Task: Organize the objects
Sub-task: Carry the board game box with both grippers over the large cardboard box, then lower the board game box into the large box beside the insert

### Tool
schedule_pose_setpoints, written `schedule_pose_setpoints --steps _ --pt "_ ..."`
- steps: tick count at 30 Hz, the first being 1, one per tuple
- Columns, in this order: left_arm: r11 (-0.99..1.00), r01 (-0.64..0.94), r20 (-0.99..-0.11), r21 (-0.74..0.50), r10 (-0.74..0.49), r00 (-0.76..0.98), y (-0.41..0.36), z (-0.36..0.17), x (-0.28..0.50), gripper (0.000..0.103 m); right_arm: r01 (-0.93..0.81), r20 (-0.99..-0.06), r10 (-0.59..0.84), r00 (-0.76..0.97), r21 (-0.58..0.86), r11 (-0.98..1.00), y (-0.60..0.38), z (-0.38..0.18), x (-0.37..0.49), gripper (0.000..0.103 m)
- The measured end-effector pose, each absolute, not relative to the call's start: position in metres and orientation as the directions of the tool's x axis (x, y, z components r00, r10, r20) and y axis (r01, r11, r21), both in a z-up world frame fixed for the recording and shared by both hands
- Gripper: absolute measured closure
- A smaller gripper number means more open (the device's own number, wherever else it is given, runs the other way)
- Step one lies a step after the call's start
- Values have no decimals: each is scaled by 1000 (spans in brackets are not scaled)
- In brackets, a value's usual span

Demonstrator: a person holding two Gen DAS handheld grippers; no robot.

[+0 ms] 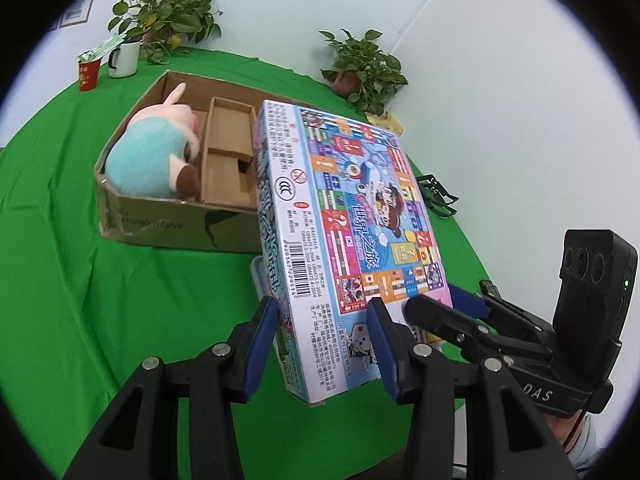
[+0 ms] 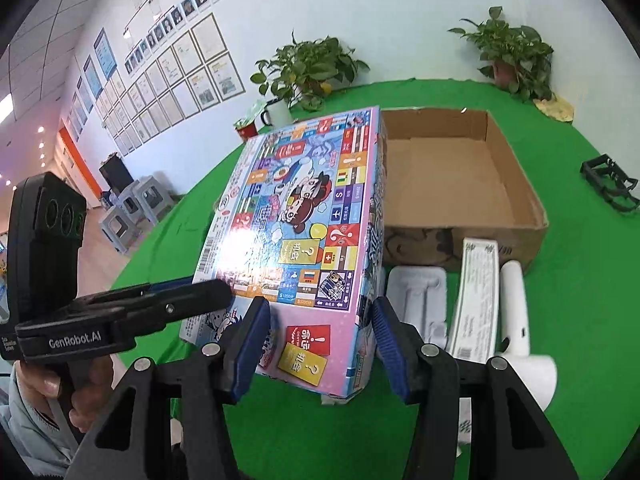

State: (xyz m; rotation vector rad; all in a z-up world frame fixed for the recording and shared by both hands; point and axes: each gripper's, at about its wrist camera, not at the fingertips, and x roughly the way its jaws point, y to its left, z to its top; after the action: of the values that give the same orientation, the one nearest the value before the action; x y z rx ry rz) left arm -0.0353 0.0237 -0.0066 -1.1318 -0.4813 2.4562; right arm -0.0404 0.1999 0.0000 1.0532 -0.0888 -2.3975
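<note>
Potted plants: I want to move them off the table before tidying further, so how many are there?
2. One potted plant stands at the far edge of the green table, behind the white mug. The other potted plant stands at the far right edge, beyond the cardboard box. None seems hidden.

Between the blue-padded black jaws, the game box flashes a busy print of flags, cartoon figures and red and yellow cards on pink and sky blue. Beyond the jaws, a plain brown carton holds a teal-and-pink plush. Bright green cloth spreads beneath everything.
</note>
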Motion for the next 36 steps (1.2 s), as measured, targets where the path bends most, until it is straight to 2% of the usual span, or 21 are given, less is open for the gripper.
schedule_pose_setpoints --steps 18,36 --pt "-884 -242 -620 -400 456 -638 51 23 -89 58 369 -623 -463 -631 283 -885 224 31 -98 52" --pt "-903 -228 -638 -364 421 -645 48 33 -161 58 355 -646 -462 -607 300 -886 211 39 -182 52"
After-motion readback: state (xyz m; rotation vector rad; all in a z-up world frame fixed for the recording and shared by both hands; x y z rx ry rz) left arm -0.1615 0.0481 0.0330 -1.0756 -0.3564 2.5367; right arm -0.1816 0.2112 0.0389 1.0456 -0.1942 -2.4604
